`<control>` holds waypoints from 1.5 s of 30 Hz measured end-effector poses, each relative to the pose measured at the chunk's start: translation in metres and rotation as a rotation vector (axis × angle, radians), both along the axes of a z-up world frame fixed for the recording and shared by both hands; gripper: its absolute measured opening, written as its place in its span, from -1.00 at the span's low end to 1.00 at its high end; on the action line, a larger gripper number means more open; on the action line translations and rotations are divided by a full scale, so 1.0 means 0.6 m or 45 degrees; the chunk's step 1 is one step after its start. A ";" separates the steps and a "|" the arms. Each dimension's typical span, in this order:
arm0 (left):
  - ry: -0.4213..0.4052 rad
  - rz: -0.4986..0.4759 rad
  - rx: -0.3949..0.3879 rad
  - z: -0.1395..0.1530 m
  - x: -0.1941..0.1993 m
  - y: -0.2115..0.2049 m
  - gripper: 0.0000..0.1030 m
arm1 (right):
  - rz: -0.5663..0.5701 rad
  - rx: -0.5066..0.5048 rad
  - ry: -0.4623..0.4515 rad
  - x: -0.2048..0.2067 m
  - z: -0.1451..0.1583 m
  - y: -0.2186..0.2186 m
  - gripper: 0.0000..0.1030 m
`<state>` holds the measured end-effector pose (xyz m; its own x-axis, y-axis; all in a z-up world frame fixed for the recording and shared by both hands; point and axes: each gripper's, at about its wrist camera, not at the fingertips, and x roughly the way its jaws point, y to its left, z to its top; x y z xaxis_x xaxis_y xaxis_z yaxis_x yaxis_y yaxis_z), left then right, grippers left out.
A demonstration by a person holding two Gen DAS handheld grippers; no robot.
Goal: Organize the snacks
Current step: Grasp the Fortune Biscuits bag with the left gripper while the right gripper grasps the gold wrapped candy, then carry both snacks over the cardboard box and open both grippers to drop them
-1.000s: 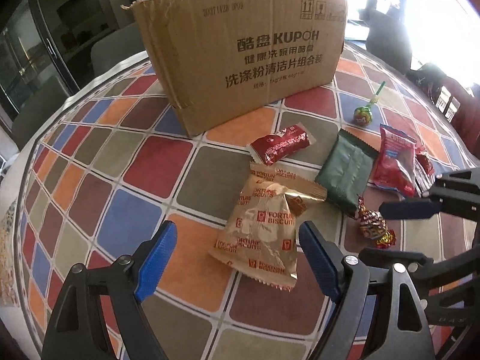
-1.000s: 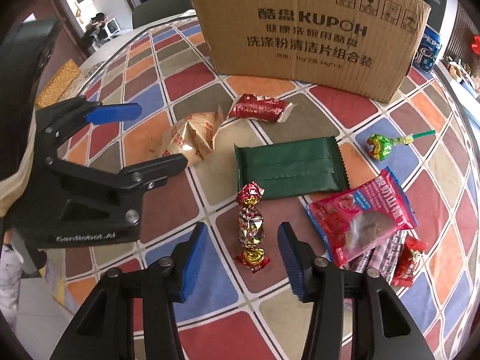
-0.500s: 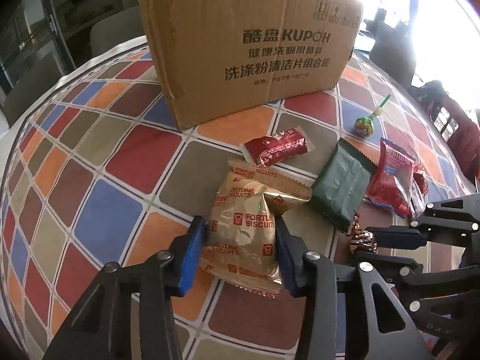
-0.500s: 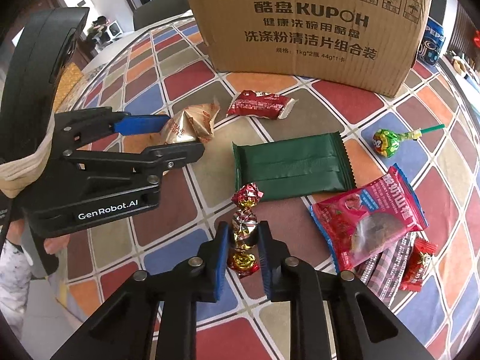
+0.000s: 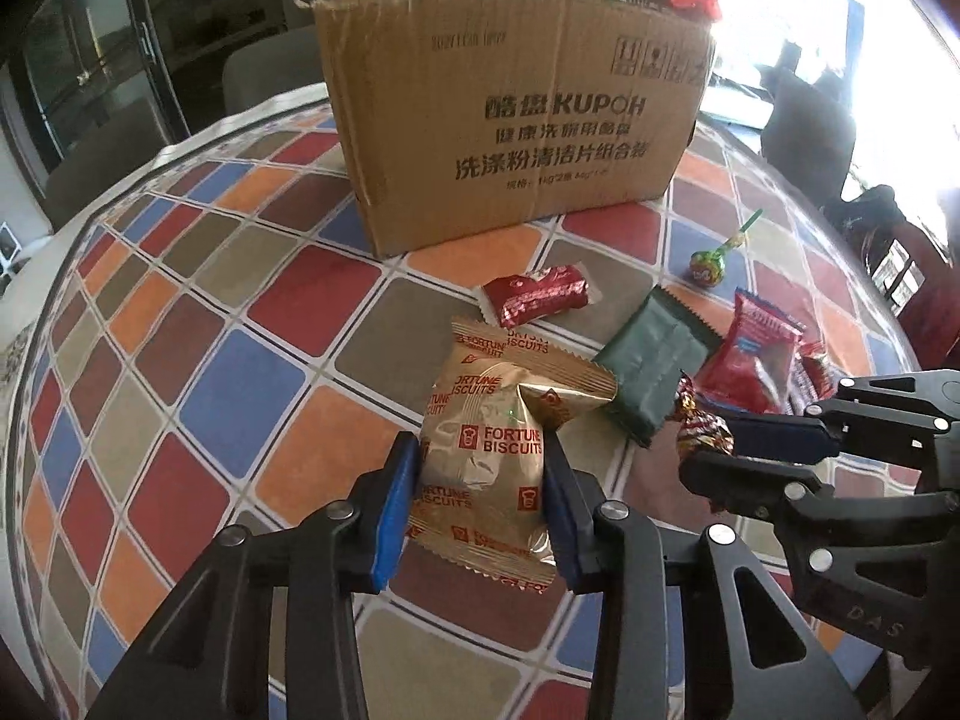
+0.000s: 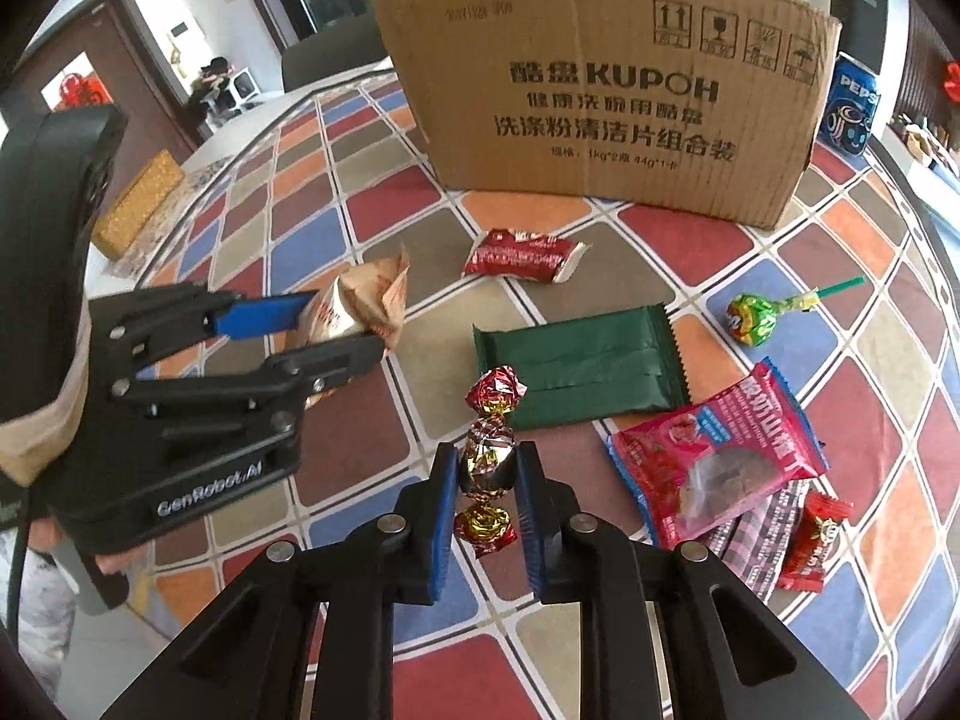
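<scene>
My left gripper point(image 5: 480, 462) is shut on a gold Fortune Biscuits packet point(image 5: 486, 450) and holds it lifted above the checkered tablecloth; it shows in the right wrist view too point(image 6: 354, 315). My right gripper point(image 6: 485, 474) is shut on a foil-wrapped twist candy point(image 6: 489, 456), also lifted; it shows in the left wrist view as well point(image 5: 699, 429). An open cardboard box point(image 5: 516, 138) stands at the back of the table.
On the cloth lie a small red packet point(image 6: 522, 255), a green packet point(image 6: 579, 375), a green lollipop point(image 6: 753, 318), a pink packet point(image 6: 720, 450) and a small red candy point(image 6: 816, 540). A Pepsi can point(image 6: 852, 105) stands beside the box. A gold box point(image 6: 138, 204) sits far left.
Both grippers closed on their snacks, the left on the biscuit packet and the right on the twist candy, and lifted them off the table.
</scene>
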<state>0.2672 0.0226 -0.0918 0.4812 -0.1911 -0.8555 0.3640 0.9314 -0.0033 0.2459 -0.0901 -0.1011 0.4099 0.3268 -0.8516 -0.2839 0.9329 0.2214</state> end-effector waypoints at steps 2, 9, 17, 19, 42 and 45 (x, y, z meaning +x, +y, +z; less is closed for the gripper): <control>-0.019 0.013 0.000 0.010 -0.008 -0.002 -0.24 | -0.003 0.011 -0.014 -0.002 0.007 -0.004 -0.60; -0.092 0.077 -0.039 0.054 -0.022 0.001 -0.24 | -0.012 0.036 -0.088 -0.013 0.041 -0.022 -0.60; -0.192 0.112 -0.076 0.110 -0.030 -0.003 -0.24 | -0.025 0.067 -0.185 -0.013 0.087 -0.041 -0.60; -0.218 0.125 -0.087 0.126 -0.030 -0.005 -0.24 | -0.028 0.075 -0.213 -0.013 0.101 -0.045 -0.60; -0.403 0.200 -0.186 0.256 0.047 -0.025 -0.24 | -0.085 0.113 -0.489 0.064 0.240 -0.089 -0.60; -0.404 0.205 -0.189 0.262 0.065 -0.030 -0.24 | -0.093 0.114 -0.501 0.079 0.250 -0.094 -0.60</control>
